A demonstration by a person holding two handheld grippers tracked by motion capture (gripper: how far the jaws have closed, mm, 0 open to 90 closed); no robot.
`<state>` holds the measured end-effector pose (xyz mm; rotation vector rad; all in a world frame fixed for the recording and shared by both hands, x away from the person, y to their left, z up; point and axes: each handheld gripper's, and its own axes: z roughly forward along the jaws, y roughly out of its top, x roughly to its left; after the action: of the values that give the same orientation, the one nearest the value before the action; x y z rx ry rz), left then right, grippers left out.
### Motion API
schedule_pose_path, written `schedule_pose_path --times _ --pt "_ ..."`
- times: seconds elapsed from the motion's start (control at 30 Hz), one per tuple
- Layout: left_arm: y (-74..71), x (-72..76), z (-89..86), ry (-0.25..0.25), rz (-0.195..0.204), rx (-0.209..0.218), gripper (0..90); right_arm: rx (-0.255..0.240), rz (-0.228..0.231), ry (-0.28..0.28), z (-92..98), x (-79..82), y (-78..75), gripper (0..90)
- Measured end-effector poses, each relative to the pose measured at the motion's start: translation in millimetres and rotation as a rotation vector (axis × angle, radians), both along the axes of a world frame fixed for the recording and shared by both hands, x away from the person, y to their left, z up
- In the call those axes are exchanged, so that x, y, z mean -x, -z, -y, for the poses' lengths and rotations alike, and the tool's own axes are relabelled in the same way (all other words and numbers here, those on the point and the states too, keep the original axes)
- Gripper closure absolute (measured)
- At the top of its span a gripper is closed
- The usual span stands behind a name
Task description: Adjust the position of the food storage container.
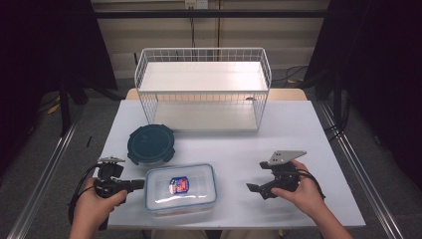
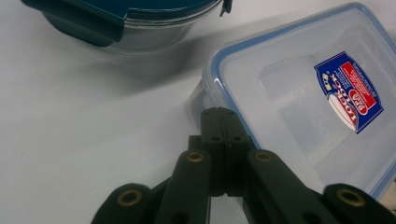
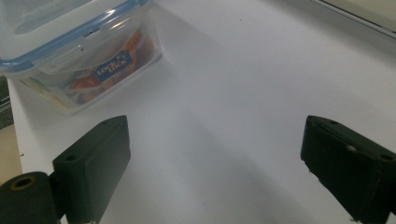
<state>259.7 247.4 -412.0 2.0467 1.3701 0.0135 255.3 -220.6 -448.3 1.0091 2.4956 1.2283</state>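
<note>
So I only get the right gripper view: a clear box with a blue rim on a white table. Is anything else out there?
Observer: Yes, a round dark-teal lidded container sits just behind the box, at its left corner.
Operator: And further back?
Observer: A white wire rack with two shelves stands at the back.
Operator: Where is the other gripper?
Observer: The left gripper, jaws shut, points at the box's left side, close to it.

White table (image 1: 298, 129), white wire rack (image 1: 204, 89) at back, grey floor (image 1: 89, 124), dark curtains (image 1: 388, 74), beige wall (image 1: 249, 35).
</note>
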Motion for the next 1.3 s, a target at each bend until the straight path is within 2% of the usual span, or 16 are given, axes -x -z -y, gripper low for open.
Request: schedule_pose_path --times 0.27,0.43,0.53,0.67,0.83,0.93,1.0,1.03,1.27,1.3 --pt "3.0 -2.3 9.4 0.009 -0.001 0.012 90.0 -0.008 -0.004 -0.028 -13.4 1.7 2.6 8.6" --pt "5.8 -3.7 14.2 0.023 -0.006 0.013 90.0 -0.049 -0.003 -0.035 -24.6 -1.4 1.2 9.0" --pt "7.3 -4.9 17.7 0.044 -0.008 0.001 89.7 -0.053 -0.005 -0.036 -26.9 -2.6 1.0 9.0" --pt "8.4 -5.3 21.8 0.049 -0.012 0.02 89.7 -0.057 -0.01 -0.036 -29.8 -3.7 1.9 9.7" --pt "9.1 -5.0 25.9 0.052 -0.01 0.02 89.7 -0.051 -0.016 -0.042 -31.9 -3.9 3.4 12.4" --pt "9.5 -5.6 28.3 0.064 -0.014 0.027 89.5 -0.038 -0.019 -0.049 -33.8 -3.7 4.4 17.7" --pt "10.0 -5.9 29.6 0.066 -0.017 0.035 89.3 -0.028 -0.016 -0.058 -35.4 -3.7 4.6 25.3" --pt "10.1 -5.9 30.0 0.068 -0.016 0.033 88.9 -0.027 -0.016 -0.065 -36.8 -3.3 4.4 33.0" --pt "10.6 -6.0 30.1 0.066 -0.015 0.038 88.8 -0.011 -0.037 -0.092 -40.7 -3.0 4.8 55.0" --pt "10.4 -5.8 30.4 0.065 -0.014 0.034 89.1 -0.007 -0.04 -0.097 -42.3 -2.4 4.5 60.9"
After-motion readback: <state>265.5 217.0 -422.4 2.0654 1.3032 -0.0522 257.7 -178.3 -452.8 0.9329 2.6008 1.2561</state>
